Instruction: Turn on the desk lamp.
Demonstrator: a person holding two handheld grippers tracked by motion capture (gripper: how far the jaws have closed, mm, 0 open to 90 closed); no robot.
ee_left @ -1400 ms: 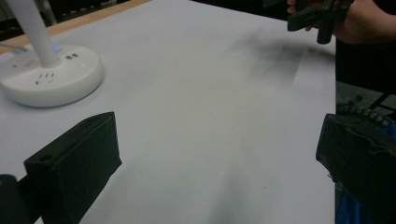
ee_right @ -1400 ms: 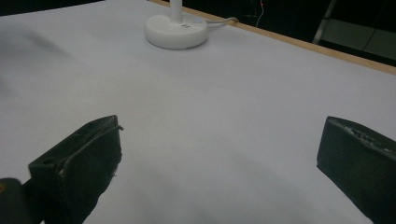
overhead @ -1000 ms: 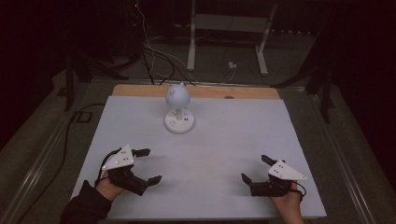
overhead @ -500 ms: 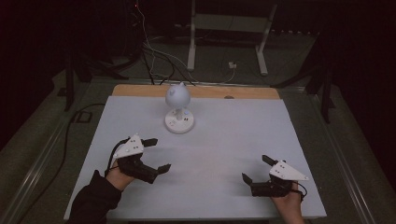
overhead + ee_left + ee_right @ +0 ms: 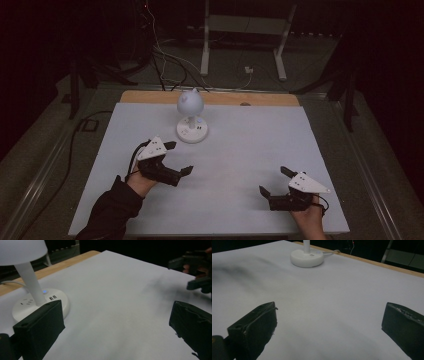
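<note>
My left gripper [image 5: 179,157] hovers wide open just short of the lamp [image 5: 192,117]; right gripper [image 5: 276,181] rests open, well apart

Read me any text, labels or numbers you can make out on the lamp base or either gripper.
None can be read.
Lamp base: a lit blue dot, two dark port openings and socket holes, all unlettered as far as the left gripper view shows.
Left gripper and right gripper: plain grey plates and black jaws, with no visible lettering.
White table top: unmarked.
</note>
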